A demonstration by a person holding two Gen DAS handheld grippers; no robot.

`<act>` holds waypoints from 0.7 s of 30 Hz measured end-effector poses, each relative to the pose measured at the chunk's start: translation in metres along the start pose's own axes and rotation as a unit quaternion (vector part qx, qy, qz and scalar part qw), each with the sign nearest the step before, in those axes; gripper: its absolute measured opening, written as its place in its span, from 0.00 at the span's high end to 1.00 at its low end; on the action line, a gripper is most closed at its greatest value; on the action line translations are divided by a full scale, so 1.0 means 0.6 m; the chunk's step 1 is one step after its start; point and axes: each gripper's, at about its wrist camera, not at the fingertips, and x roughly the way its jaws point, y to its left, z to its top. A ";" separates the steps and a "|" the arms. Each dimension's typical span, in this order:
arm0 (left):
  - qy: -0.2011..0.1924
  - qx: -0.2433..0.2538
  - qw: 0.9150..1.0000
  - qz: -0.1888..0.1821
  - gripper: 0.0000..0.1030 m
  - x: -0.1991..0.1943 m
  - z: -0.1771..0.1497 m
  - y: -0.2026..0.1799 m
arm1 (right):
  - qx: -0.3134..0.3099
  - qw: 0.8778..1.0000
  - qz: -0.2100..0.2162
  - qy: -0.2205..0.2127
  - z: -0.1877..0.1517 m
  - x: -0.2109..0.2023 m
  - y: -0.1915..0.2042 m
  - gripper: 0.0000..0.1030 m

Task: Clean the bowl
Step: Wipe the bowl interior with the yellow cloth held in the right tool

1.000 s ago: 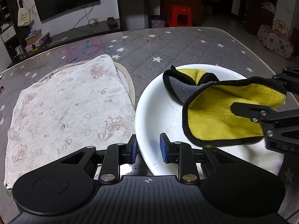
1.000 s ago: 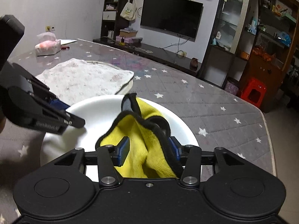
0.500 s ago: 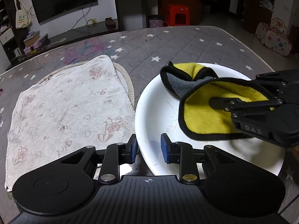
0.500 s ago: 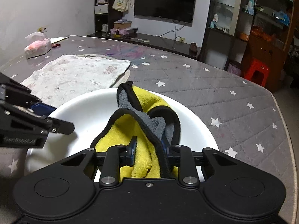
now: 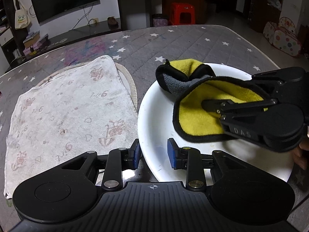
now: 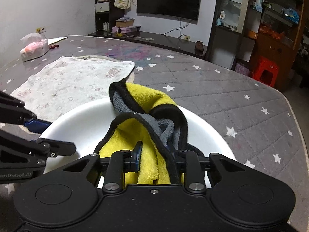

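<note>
A white bowl point(image 5: 158, 119) sits on the grey star-patterned table. A yellow cloth point(image 5: 199, 119) with grey backing and black trim lies bunched inside it. My right gripper point(image 6: 154, 154) is shut on a fold of that cloth point(image 6: 146, 94), low over the bowl's inside point(image 6: 87, 119); its right pad is hidden by the fabric. My left gripper point(image 5: 153, 154) straddles the bowl's near left rim. Its jaws are opening, and the blue pads stand a little apart from the thin rim between them.
A white patterned towel point(image 5: 67, 106) lies flat left of the bowl, over a round woven mat. A tissue pack point(image 6: 34, 48) sits at the far left of the table. The table's edge runs close on the right. A hand point(image 5: 301, 154) holds the right gripper.
The right gripper's jaws closed on the cloth and it moved lower and further over the bowl. The left gripper stayed put while its pads drew slightly apart at the rim.
</note>
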 end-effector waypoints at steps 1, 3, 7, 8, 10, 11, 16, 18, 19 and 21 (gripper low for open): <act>0.000 0.001 1.000 0.000 0.69 0.000 0.000 0.000 | -0.001 1.000 0.003 0.001 -0.001 -0.002 0.004 0.74; 0.000 0.002 1.000 0.001 0.69 0.001 0.000 0.000 | -0.003 1.000 0.006 0.002 -0.001 -0.005 0.009 0.74; -0.001 0.001 1.000 0.002 0.68 0.002 -0.001 0.000 | -0.008 1.000 0.015 0.004 -0.007 -0.016 0.024 0.74; -0.001 -0.001 1.000 0.001 0.68 0.002 -0.001 0.001 | -0.009 1.000 0.017 0.005 -0.008 -0.019 0.026 0.74; -0.002 -0.002 1.000 0.002 0.68 0.001 -0.002 0.001 | -0.010 1.000 0.023 0.006 -0.014 -0.027 0.032 0.74; -0.003 -0.001 1.000 0.002 0.68 0.001 -0.002 0.000 | -0.011 1.000 0.025 0.006 -0.018 -0.032 0.035 0.74; -0.004 -0.001 1.000 0.003 0.67 0.003 -0.003 0.000 | -0.023 0.999 0.033 0.008 -0.032 -0.052 0.047 0.74; -0.004 -0.001 1.000 0.003 0.66 0.003 -0.002 0.000 | -0.029 0.999 0.038 0.011 -0.038 -0.061 0.051 0.74; -0.004 -0.002 1.000 0.003 0.66 0.003 -0.002 0.000 | -0.036 0.998 0.040 0.013 -0.042 -0.067 0.053 0.74; -0.004 -0.002 1.000 0.003 0.65 0.003 -0.002 0.001 | -0.048 0.998 0.038 0.015 -0.047 -0.074 0.054 0.74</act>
